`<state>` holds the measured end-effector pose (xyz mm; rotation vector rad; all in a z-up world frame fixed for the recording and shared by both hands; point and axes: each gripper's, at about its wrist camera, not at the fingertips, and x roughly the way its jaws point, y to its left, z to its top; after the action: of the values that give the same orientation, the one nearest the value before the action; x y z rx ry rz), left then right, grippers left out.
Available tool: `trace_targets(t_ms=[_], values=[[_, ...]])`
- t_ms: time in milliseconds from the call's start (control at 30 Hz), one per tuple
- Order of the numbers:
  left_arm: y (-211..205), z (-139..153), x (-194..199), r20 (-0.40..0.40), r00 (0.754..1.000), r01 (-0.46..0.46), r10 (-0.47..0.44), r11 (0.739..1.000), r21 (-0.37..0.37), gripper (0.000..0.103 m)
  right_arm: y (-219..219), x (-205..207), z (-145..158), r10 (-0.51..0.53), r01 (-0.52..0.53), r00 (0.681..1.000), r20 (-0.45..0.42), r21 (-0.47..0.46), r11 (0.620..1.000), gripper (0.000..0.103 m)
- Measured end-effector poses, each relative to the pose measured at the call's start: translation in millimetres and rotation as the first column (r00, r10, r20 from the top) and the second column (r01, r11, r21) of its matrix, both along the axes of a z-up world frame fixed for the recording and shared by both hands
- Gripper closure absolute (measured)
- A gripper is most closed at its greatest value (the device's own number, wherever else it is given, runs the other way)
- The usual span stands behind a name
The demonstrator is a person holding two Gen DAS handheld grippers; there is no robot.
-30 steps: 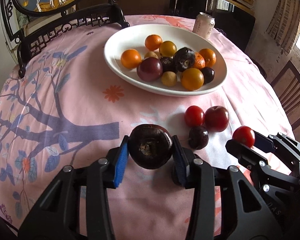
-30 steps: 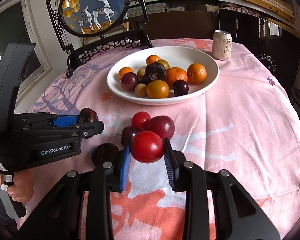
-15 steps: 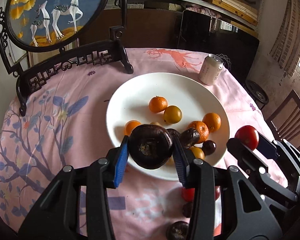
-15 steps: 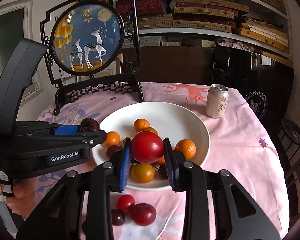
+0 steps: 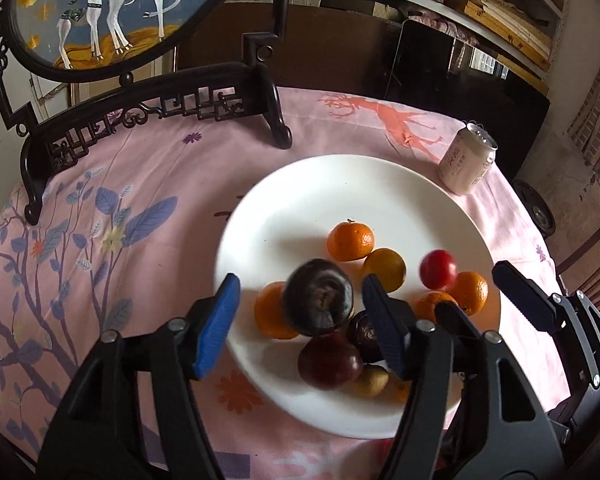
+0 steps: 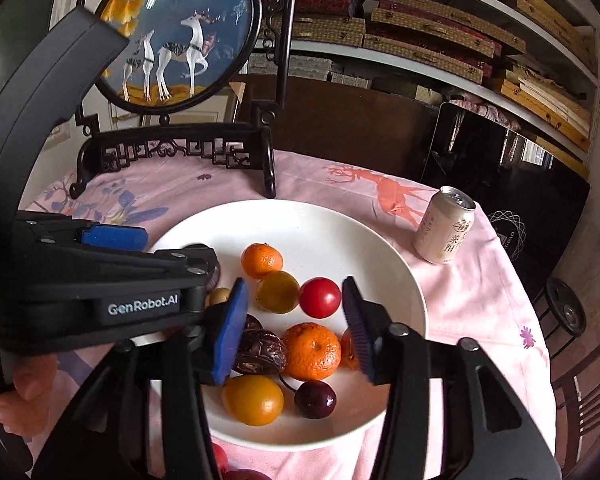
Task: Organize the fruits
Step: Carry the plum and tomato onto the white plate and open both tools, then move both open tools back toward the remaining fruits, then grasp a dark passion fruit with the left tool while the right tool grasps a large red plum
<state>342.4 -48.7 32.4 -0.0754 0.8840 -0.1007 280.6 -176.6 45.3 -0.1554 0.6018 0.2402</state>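
One white plate [image 5: 340, 184] on a round table [image 5: 148, 184] under a pink patterned cloth. One drink can [image 6: 444, 226] stands upright on the cloth, apart from the plate's far right rim. One round framed deer picture on a dark carved stand [image 5: 152, 100] sits at the far left of the table.

Fruit count on the plate, both views together: three mandarins, one at the far side [image 6: 262, 260] and two near the right [image 6: 311, 351]; two yellow-orange round fruits [image 6: 278, 292] [image 6: 253, 400]; one orange fruit [image 5: 270, 312] by the left jaw pad; one large dark red plum [image 5: 329, 360]; one small dark cherry with a stem [image 6: 315, 399]; one small pale yellow fruit [image 5: 374, 380]; one wrinkled dark brown fruit [image 6: 260, 350]. Partly hidden pieces behind the grippers make the total uncertain.

Left gripper [image 5: 304, 316]: jaws spread wide, gripping nothing. A dark purple fruit [image 5: 318, 298] appears blurred in the gap between them, touching neither pad, over the plate's near half.

Right gripper [image 6: 294, 318]: jaws also spread wide, released. A red tomato [image 6: 320, 297] sits between them, clear of both pads, just beside a yellow-orange fruit; whether it rests on the plate cannot be told.

Red fruit edges show on the cloth at the bottom of the right wrist view [image 6: 220, 458].
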Motion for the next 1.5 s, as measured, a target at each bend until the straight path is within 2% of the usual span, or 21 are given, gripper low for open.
trace_targets(t_ms=[167, 367, 733, 933, 1100, 1200, 1300, 1467, 1500], values=[[-2, 19, -32, 0.062, 0.997, 0.032, -0.034, 0.999, 0.035, 0.033, -21, -25, 7, -0.017, 0.019, 1.0, -0.027, 0.09, 0.996, 0.049], [-4, 26, -80, 0.091, 0.994, 0.064, -0.068, 0.997, 0.042, 0.026, -40, -62, -2, -0.036, 0.059, 0.992, -0.122, 0.186, 0.981, 0.049], [-1, -10, -152, -0.001, 0.994, 0.109, -0.109, 0.993, 0.046, 0.025, -54, -129, -28, -0.07, 0.112, 0.975, -0.21, 0.195, 0.974, 0.049], [-12, -33, -170, -0.057, 0.988, 0.146, -0.142, 0.986, 0.082, 0.025, -56, -151, -34, -0.081, 0.12, 0.972, -0.221, 0.17, 0.978, 0.049], [-29, -47, -177, -0.077, 0.98, 0.191, -0.183, 0.974, 0.119, 0.025, -62, -156, -38, -0.084, 0.132, 0.966, -0.243, 0.184, 0.974, 0.049], [-34, -56, -174, -0.088, 0.976, 0.208, -0.199, 0.971, 0.114, 0.032, -65, -158, -40, -0.091, 0.14, 0.964, -0.249, 0.186, 0.973, 0.049], [-35, -65, -170, -0.116, 0.974, 0.205, -0.192, 0.972, 0.115, 0.034, -66, -158, -42, -0.092, 0.142, 0.963, -0.254, 0.188, 0.972, 0.049], [-38, -67, -169, -0.106, 0.97, 0.232, -0.22, 0.966, 0.118, 0.062, -65, -156, -45, -0.085, 0.141, 0.959, -0.269, 0.194, 0.971, 0.049], [-38, -66, -170, -0.108, 0.969, 0.234, -0.221, 0.965, 0.121, 0.062, -64, -155, -45, -0.083, 0.139, 0.959, -0.272, 0.194, 0.971, 0.049]])
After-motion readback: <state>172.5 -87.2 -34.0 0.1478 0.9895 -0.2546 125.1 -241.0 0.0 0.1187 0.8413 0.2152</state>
